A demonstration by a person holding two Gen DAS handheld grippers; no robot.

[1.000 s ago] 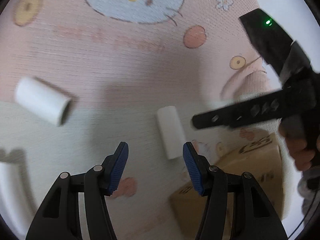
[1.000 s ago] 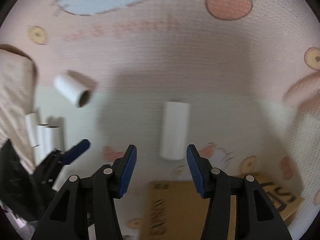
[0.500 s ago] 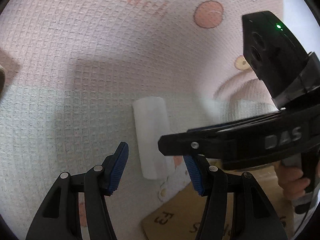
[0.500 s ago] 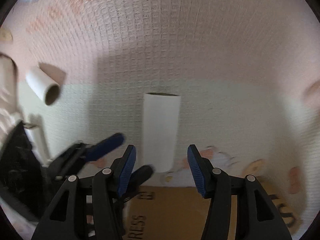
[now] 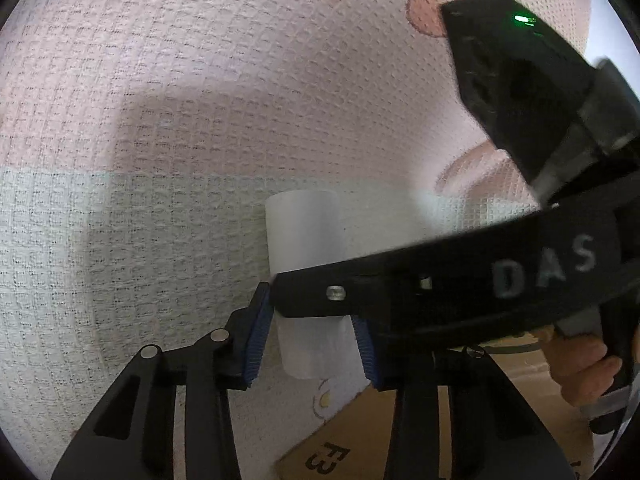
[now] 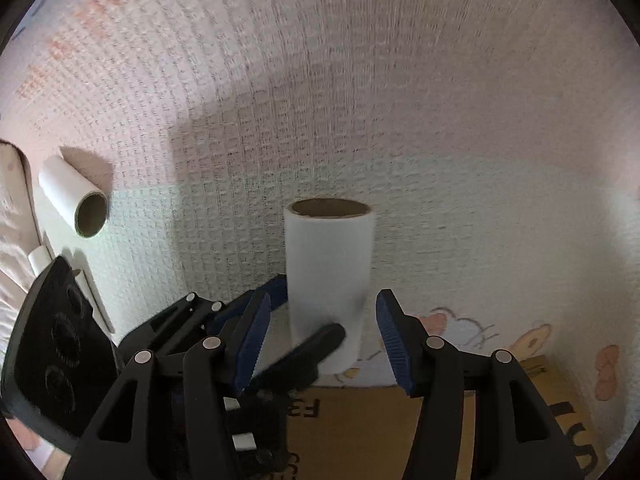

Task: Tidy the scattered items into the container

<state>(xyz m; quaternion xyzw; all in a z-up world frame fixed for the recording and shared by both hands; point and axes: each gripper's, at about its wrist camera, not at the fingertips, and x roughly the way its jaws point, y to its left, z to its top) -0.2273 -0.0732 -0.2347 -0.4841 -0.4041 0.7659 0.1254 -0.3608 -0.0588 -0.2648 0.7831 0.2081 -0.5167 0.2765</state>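
Note:
A white cardboard tube (image 5: 305,240) lies on the patterned blanket, also in the right wrist view (image 6: 329,268). My left gripper (image 5: 310,338) has closed its blue pads on the tube's near end; its fingers (image 6: 316,346) show at the tube in the right wrist view. My right gripper (image 6: 322,336) is open, its pads on either side of the same tube and apart from it; its body (image 5: 500,276) crosses over the tube in the left wrist view. A second white tube (image 6: 74,204) lies at the left. A cardboard box (image 6: 400,432) sits just below the tube.
More white tubes (image 6: 40,258) lie at the far left edge beside a fold of pink blanket (image 6: 12,216). The box corner (image 5: 360,440) shows in the left wrist view. A hand (image 5: 580,364) holds the right gripper's handle.
Both grippers have moved in close to the middle tube. The left gripper's pads closed from wide open onto the tube's near end. The right gripper stayed open.

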